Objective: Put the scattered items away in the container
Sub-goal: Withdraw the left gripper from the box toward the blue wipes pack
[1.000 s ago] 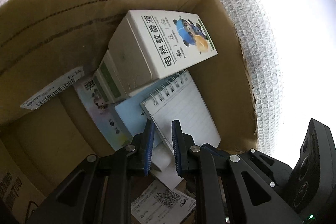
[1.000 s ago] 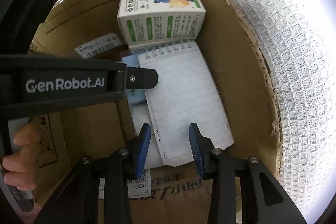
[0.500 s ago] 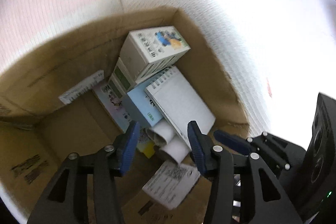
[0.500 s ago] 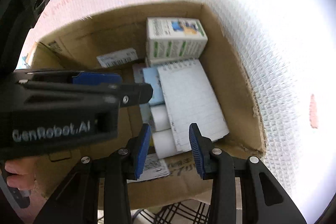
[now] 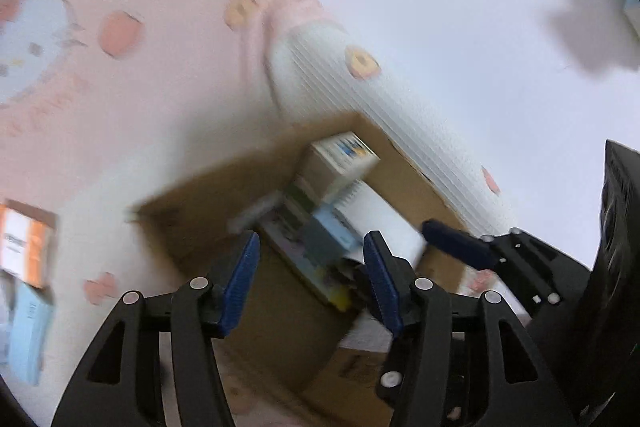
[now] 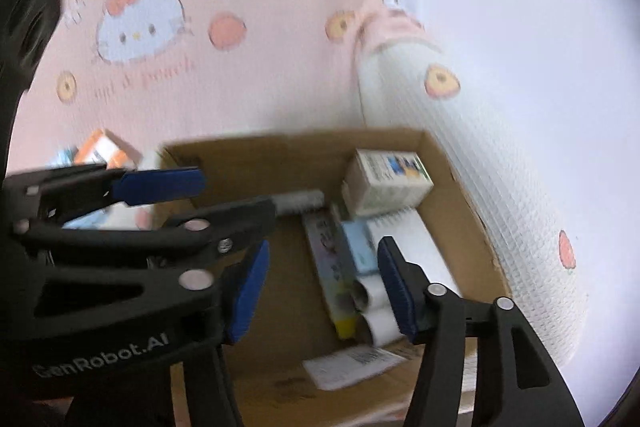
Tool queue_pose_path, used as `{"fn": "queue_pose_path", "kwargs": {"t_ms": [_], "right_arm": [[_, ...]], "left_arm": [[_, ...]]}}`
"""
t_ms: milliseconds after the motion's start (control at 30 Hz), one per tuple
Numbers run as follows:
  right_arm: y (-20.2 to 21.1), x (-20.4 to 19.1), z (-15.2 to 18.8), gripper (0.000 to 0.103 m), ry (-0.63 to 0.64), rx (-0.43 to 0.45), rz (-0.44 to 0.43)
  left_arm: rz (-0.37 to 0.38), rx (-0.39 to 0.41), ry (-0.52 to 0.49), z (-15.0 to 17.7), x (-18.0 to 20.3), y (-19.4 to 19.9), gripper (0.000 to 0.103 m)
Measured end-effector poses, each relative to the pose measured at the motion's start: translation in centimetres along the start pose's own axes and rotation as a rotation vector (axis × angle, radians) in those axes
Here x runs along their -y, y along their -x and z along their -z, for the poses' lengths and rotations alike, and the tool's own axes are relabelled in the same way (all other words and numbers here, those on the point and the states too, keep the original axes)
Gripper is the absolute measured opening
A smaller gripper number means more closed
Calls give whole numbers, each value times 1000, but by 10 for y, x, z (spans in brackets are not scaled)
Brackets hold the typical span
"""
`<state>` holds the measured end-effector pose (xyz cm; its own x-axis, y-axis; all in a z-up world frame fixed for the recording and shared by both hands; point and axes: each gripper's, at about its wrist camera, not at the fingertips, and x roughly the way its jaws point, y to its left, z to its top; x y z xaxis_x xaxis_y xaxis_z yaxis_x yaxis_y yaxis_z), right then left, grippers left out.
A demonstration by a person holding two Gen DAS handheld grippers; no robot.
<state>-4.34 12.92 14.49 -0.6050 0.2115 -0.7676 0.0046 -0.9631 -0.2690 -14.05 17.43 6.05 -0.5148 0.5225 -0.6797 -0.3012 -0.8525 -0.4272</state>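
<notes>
Both tools, left tool point(image 5: 310, 283) and right tool point(image 6: 322, 293), are opening with nothing between them above the cardboard box point(image 6: 444, 199), so I should steer toward the orange carton point(image 6: 106, 149) outside it.

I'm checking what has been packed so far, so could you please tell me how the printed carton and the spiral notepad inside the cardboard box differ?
The printed carton is a thick block with green and blue graphics; the spiral notepad is thin and plain white, with a wire binding along one edge. The carton sits at the far end of the cardboard box; the notepad lies flat nearer the camera, its bound edge beside the carton. Both rest along the box's right wall, free of either gripper.
</notes>
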Motion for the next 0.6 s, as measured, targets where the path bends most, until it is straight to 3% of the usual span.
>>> {"fn": "queue_pose_path", "kwargs": {"t_ms": [100, 233, 333, 467, 533, 600], "right_arm": [[8, -27, -4, 61, -11, 64, -23], [-16, -70, -3, 61, 23, 134, -92], [-12, -98, -1, 62, 29, 206, -147], [-10, -137, 20, 65, 123, 398, -234], [-10, -156, 32, 69, 173, 419, -262], [-19, -172, 36, 70, 204, 388, -289]], "left_arm": [[-28, 101, 35, 11, -24, 24, 62], [-54, 187, 109, 30, -70, 60, 63], [-125, 255, 155, 52, -106, 78, 66], [-122, 253, 273, 71, -153, 88, 69], [-121, 274, 354, 82, -180, 95, 69], [-127, 296, 407, 90, -201, 101, 69]]}}
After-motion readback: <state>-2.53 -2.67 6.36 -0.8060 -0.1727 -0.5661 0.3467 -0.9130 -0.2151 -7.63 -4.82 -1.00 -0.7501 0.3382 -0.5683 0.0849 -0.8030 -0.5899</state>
